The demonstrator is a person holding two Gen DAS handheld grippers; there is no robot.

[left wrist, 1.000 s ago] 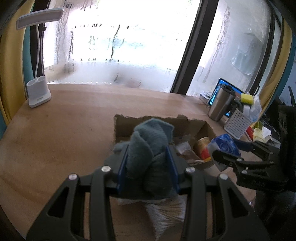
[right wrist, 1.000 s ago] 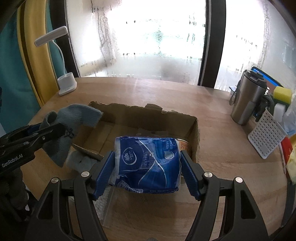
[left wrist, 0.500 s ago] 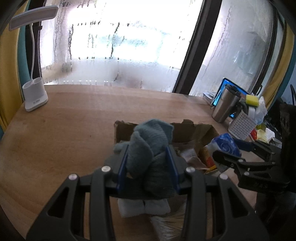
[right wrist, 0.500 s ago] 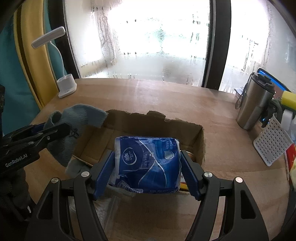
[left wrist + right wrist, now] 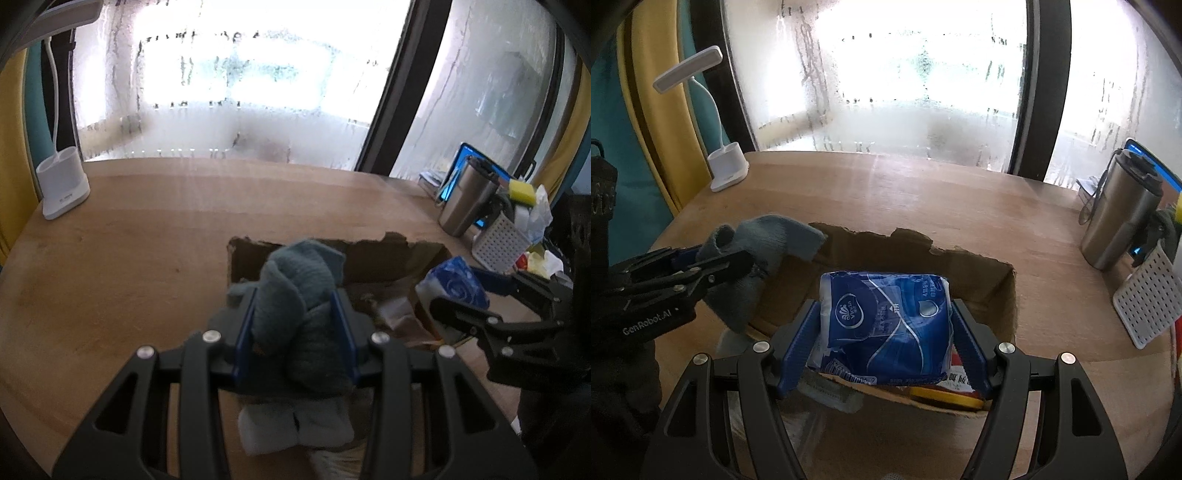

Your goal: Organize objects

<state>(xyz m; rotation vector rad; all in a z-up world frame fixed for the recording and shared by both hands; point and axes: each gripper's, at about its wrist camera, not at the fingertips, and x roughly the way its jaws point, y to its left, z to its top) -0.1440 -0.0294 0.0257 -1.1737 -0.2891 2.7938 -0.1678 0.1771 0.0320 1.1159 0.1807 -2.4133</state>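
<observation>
Fogged window glass (image 5: 916,85) fills the background, and below it the wooden desk (image 5: 155,236) runs broad and bare on my left, all the way out to the white lamp base (image 5: 62,188) near its curved edge. That's my open room. On the right it's crowded: a steel tumbler (image 5: 1119,218) and a white perforated rack (image 5: 1148,299) sit close to the desk's right edge.

Centre stage, a cardboard box (image 5: 979,269) with a ragged, torn far rim. My left tongs (image 5: 295,325) are clamped on a bundled grey-blue cloth (image 5: 299,288), which bulges up between the blue pads, held over the box's near left corner; from the right view the cloth (image 5: 768,236) droops across that left wall. Underneath, a pale folded item (image 5: 291,424) lies just beside the box's near edge.

My right tongs (image 5: 882,328) are gripping a blue tissue pack (image 5: 882,321) squarely by its sides, held over the near wall of the box. Below it, inside the box, I see a yellow-rimmed lid (image 5: 945,397) and some printed packaging, partly hidden. The two tongs sit side by side, near but apart.
</observation>
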